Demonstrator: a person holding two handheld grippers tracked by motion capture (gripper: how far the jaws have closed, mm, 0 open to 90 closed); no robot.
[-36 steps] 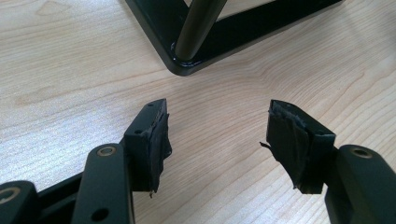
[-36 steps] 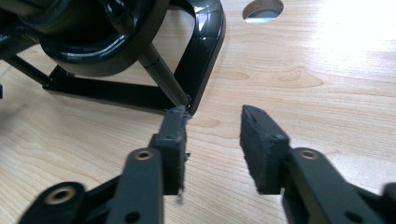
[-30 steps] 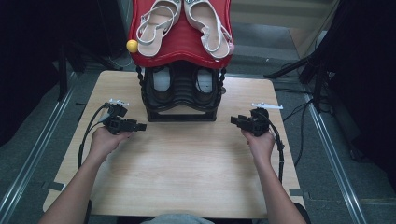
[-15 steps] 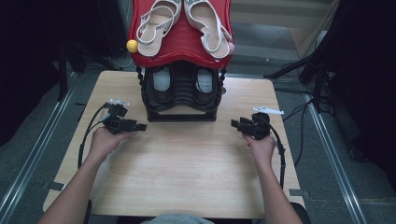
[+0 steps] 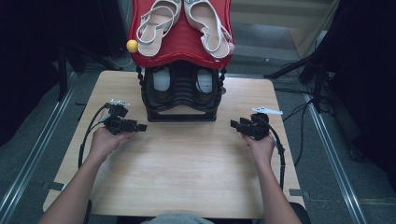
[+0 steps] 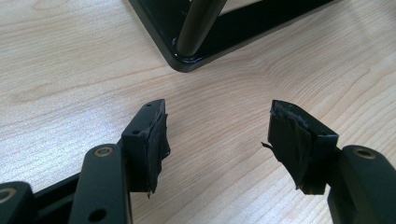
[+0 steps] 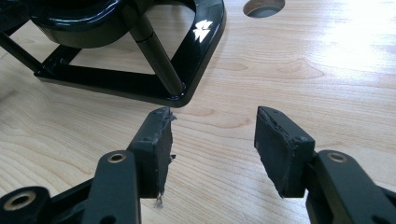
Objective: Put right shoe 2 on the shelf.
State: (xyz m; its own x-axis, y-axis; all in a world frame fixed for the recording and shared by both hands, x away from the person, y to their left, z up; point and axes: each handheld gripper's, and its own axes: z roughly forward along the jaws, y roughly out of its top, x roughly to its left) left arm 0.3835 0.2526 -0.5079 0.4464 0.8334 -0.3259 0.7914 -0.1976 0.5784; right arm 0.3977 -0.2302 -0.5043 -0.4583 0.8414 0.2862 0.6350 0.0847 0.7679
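A black shoe rack [image 5: 181, 95] stands at the back middle of the wooden table [image 5: 187, 163]. Its red top shelf [image 5: 182, 37] carries a pair of beige strappy sandals [image 5: 159, 21]. A second pair of shoes [image 5: 161, 79] sits on the lower tier. My left gripper [image 5: 140, 127] rests low on the table to the left of the rack's base [image 6: 196, 56], open and holding nothing. My right gripper [image 5: 233, 125] hovers at the right of the base [image 7: 187, 88], also open, nothing between its pads.
A yellow ball [image 5: 132, 45] tips the rack's left post and a pink one [image 5: 231, 46] the right. A round hole [image 7: 264, 5] pierces the tabletop beyond the rack corner. Cables [image 5: 86, 140] trail from both grippers. Dark stands and metal rails flank the table.
Both grippers have drifted slightly toward the near side of the table; the right one also moved a little rightward. Jaws stay open.
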